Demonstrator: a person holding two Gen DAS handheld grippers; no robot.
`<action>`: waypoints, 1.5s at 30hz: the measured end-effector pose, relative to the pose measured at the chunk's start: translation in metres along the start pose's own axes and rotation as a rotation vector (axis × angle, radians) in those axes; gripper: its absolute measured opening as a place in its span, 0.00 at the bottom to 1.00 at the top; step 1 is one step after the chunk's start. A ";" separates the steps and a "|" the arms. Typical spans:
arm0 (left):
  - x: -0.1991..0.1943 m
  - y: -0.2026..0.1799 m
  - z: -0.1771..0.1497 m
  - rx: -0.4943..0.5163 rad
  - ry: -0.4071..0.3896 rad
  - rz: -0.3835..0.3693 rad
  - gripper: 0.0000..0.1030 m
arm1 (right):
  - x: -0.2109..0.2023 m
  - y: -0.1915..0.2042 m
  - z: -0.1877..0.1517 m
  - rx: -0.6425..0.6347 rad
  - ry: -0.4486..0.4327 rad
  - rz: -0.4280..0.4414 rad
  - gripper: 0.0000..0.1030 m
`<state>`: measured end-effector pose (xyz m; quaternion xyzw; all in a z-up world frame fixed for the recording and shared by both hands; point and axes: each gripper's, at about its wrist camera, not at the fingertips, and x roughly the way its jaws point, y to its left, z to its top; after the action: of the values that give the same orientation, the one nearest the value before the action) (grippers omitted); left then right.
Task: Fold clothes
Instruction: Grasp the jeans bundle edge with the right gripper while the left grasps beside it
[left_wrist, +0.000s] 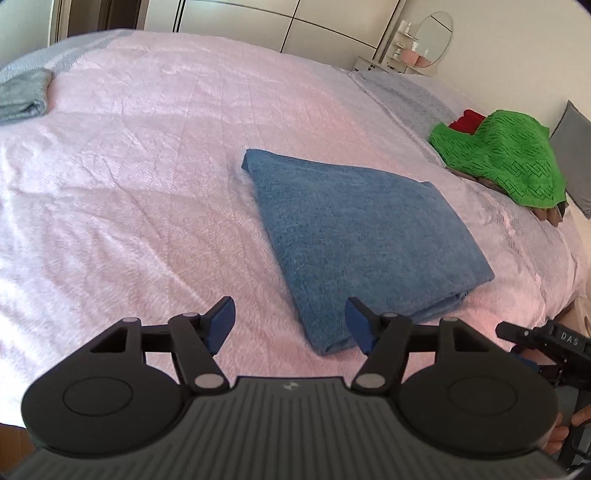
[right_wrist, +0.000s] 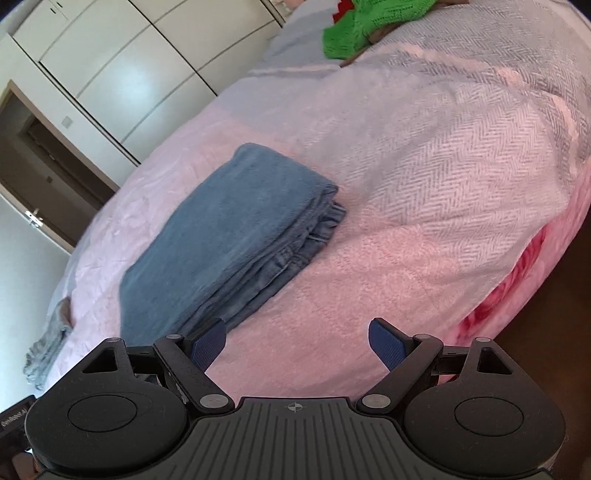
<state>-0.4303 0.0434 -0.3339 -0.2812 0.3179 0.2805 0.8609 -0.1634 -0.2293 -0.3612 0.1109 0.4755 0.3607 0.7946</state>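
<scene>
Blue garment lies folded on the bed, both tongs empty.

The blue garment sits as a flat, layered rectangle on the pink bedspread, its long axis running away from you and leftward. Your left tongs hang wide just short of its near corner; your right tongs, also wide, hover off its stacked edge. The left is nearer. A green knit lies well apart, unfolded.

Home bedroom, wide bed with pale pink woven bedspread, tall cream built-in wardrobe doors, round vanity mirror, grey pillow
</scene>
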 end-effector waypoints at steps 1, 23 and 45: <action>0.004 0.001 0.001 -0.008 0.007 0.001 0.60 | 0.002 0.002 0.001 -0.010 0.005 -0.018 0.85; 0.058 0.036 0.027 -0.215 0.076 -0.112 0.60 | 0.041 -0.028 0.081 -0.106 0.003 0.126 0.85; 0.147 0.078 0.045 -0.509 0.092 -0.430 0.57 | 0.201 -0.042 0.179 -0.050 0.423 0.564 0.65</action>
<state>-0.3698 0.1714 -0.4323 -0.5603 0.2097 0.1498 0.7872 0.0635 -0.0935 -0.4250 0.1413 0.5714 0.5924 0.5501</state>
